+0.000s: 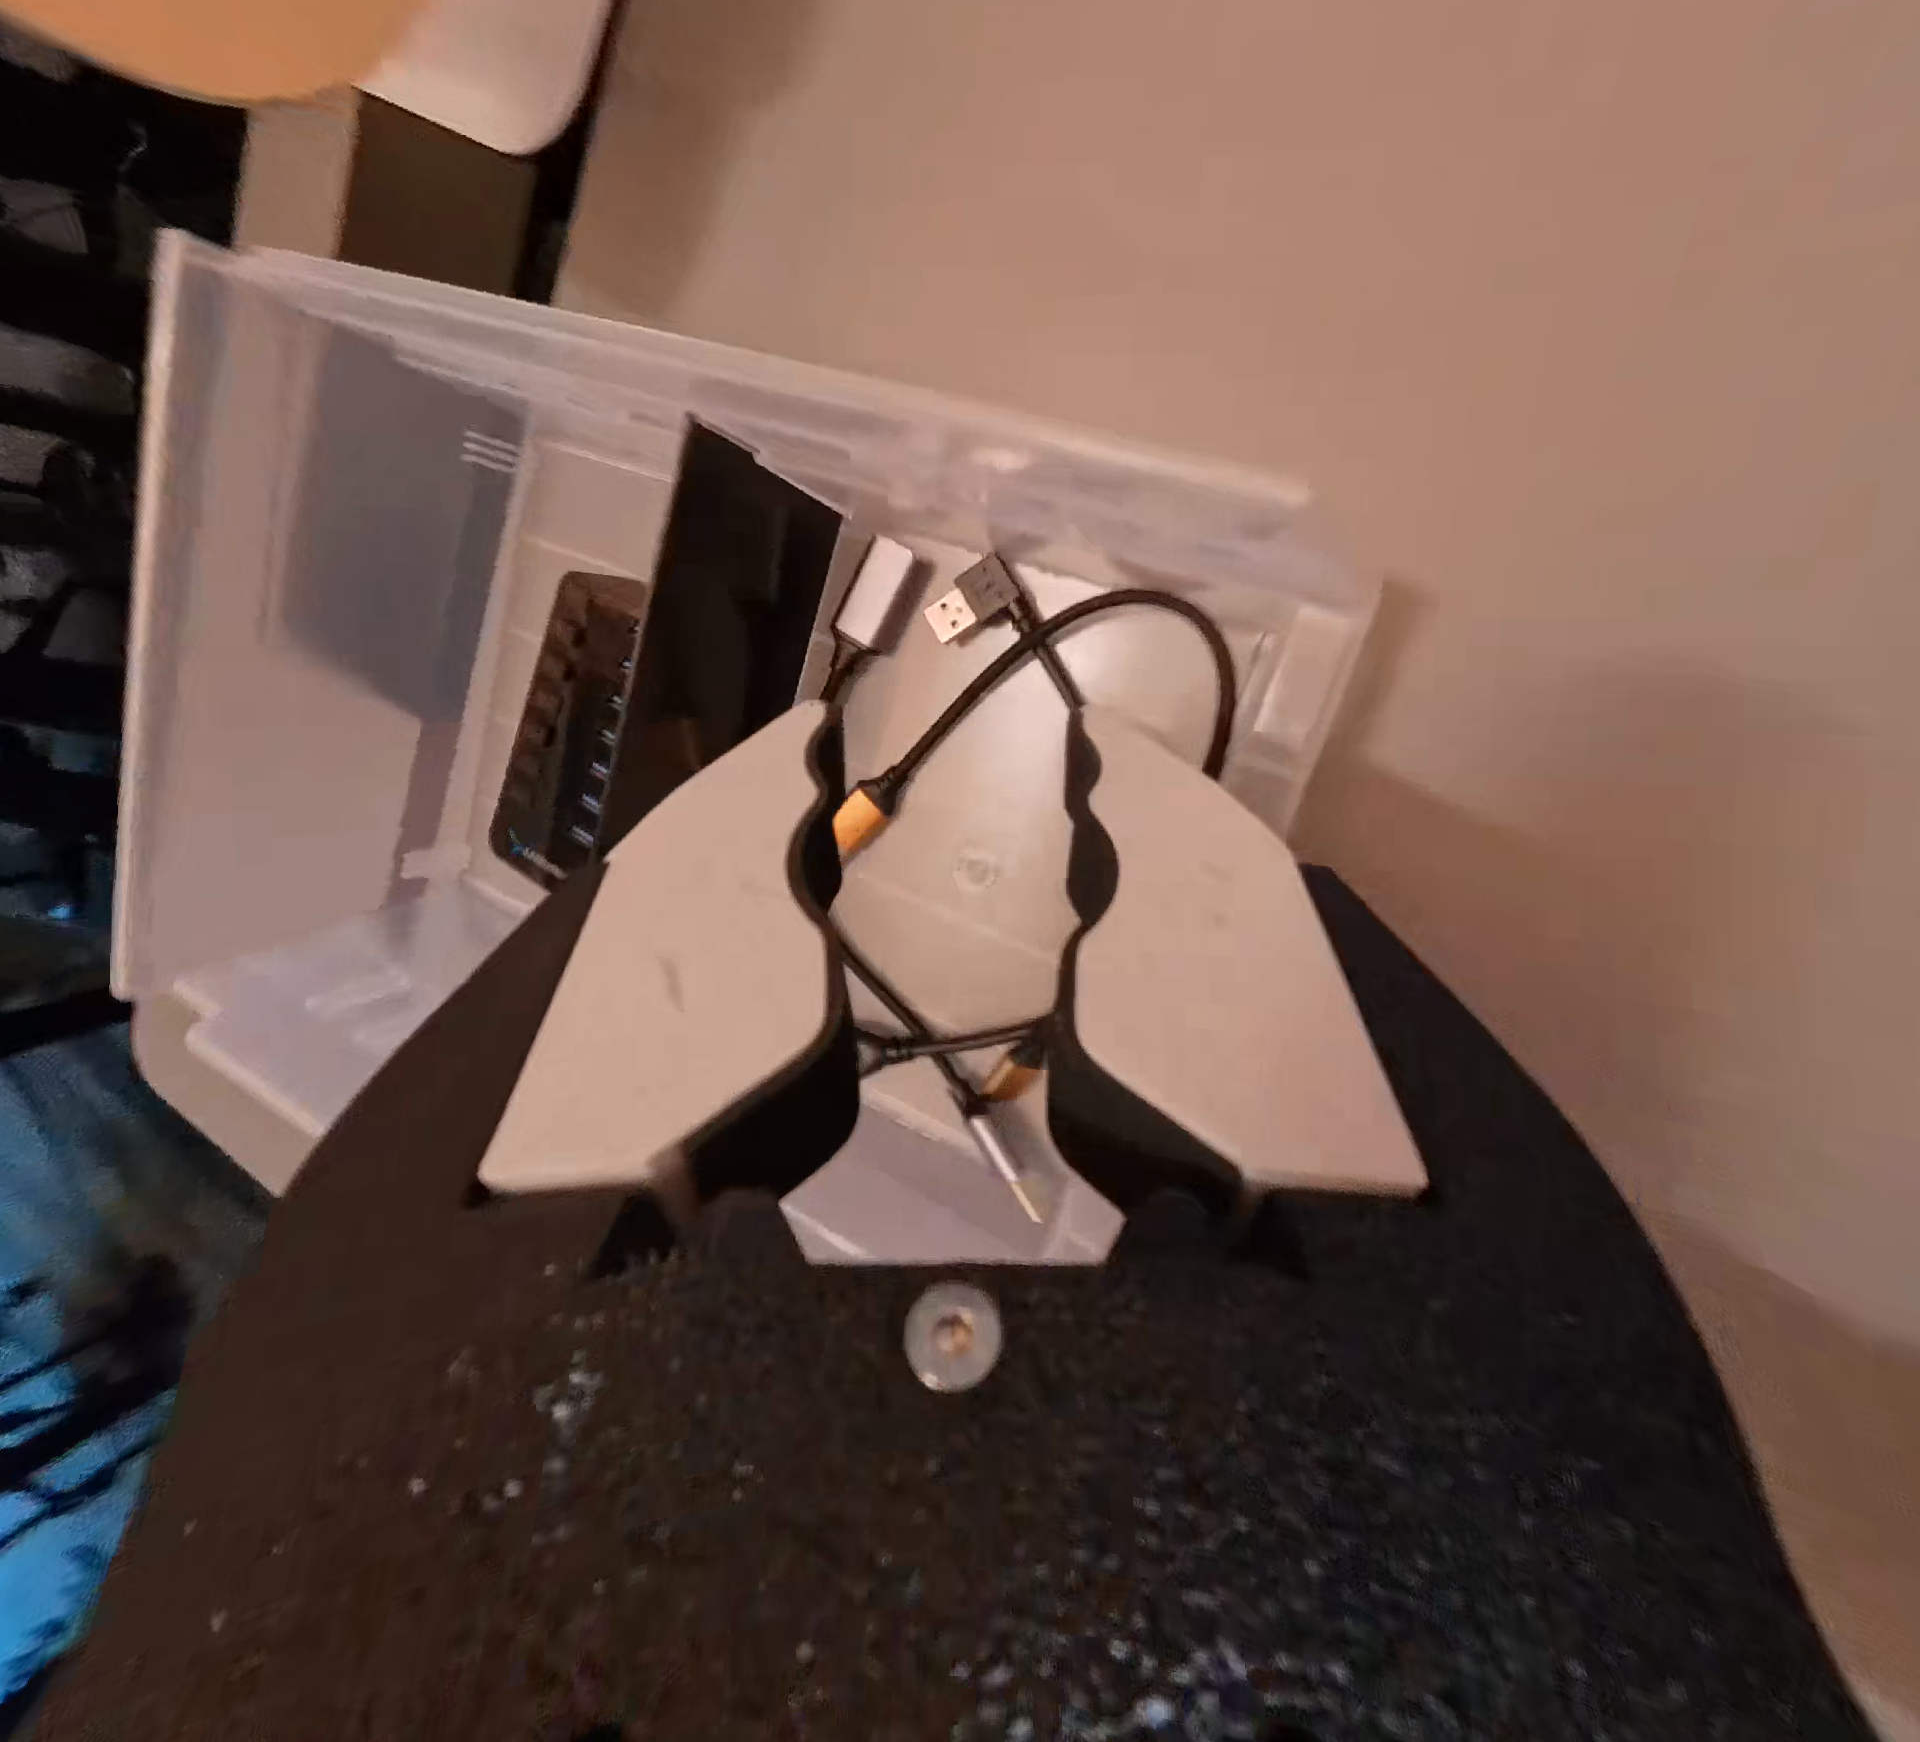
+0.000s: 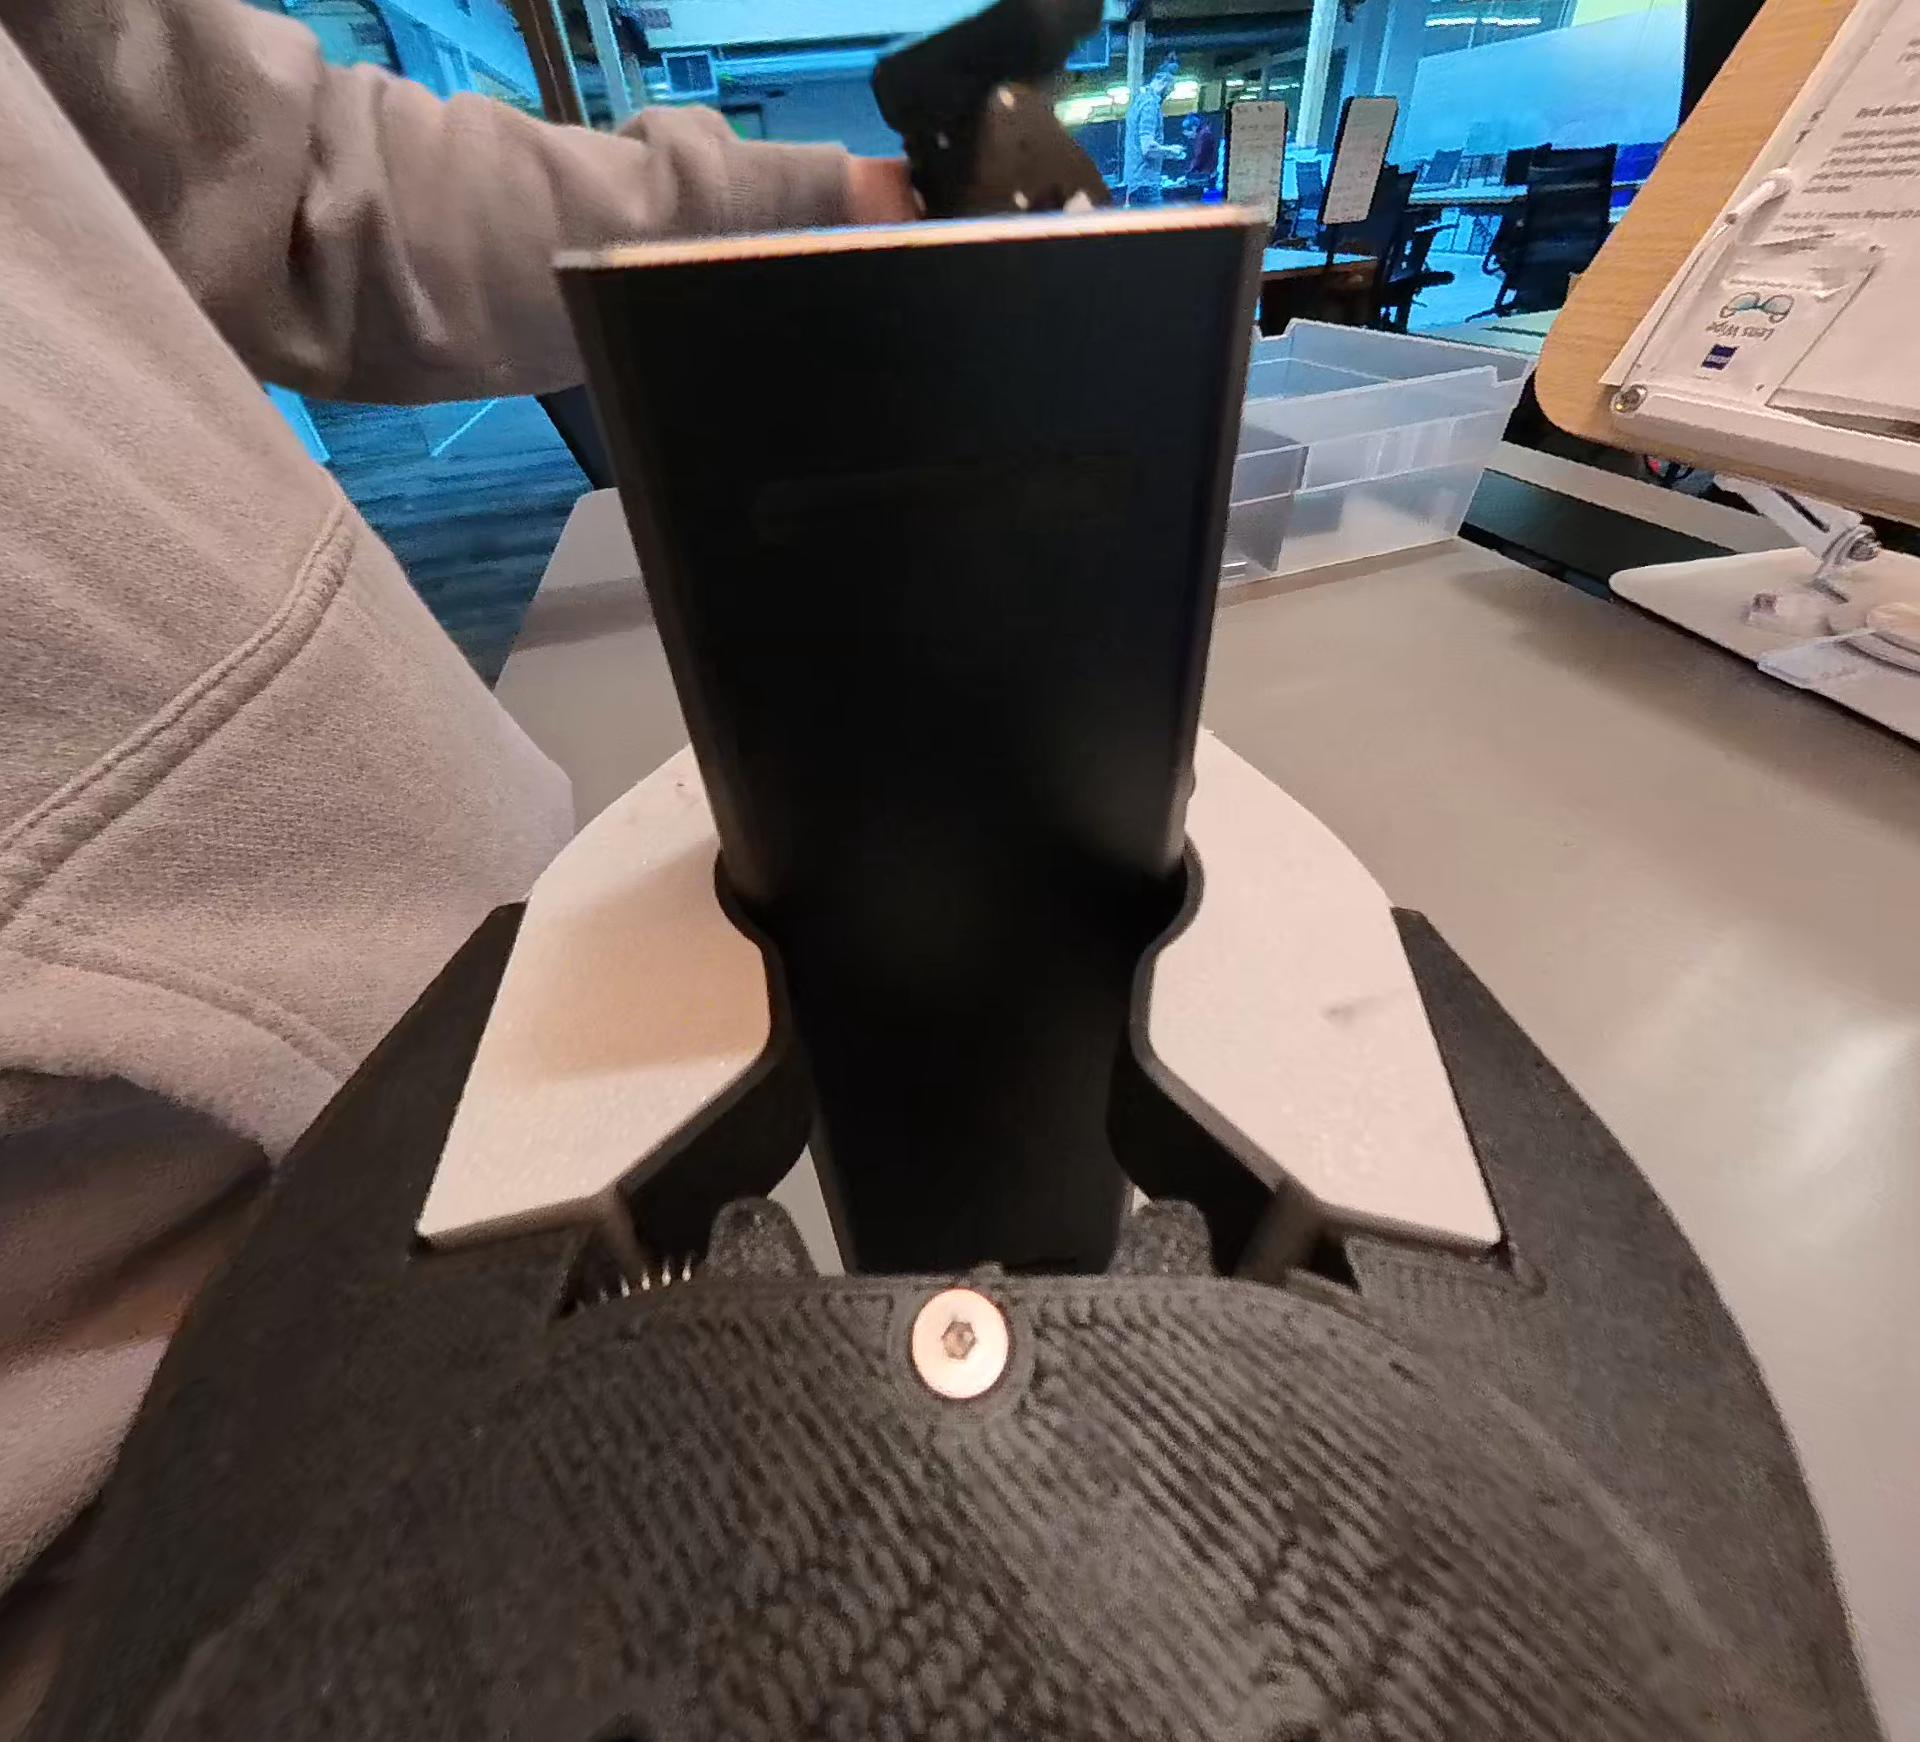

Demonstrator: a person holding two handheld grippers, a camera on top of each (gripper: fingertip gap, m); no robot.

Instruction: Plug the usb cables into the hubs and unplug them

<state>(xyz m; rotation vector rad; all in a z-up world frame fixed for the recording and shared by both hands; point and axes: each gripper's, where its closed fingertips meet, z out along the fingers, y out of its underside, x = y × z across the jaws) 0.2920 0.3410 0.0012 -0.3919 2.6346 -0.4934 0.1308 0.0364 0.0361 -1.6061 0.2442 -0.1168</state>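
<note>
Grey table (image 2: 1558,861) carrying a clear bin and a stand

A clear plastic divided bin (image 2: 1361,445) is sitting at the table's far edge, and a white stand (image 2: 1766,591) holding a tilted board with papers is resting toward the far right corner. In the left wrist view, the same kind of clear bin (image 1: 416,653) is holding black USB cables (image 1: 1039,674) and a black hub (image 1: 582,716).

I see a black hub (image 2: 914,705) standing upright; black, orange-collared usb cables (image 1: 1039,705) lie tangled and unplugged in the clear bin.
</note>
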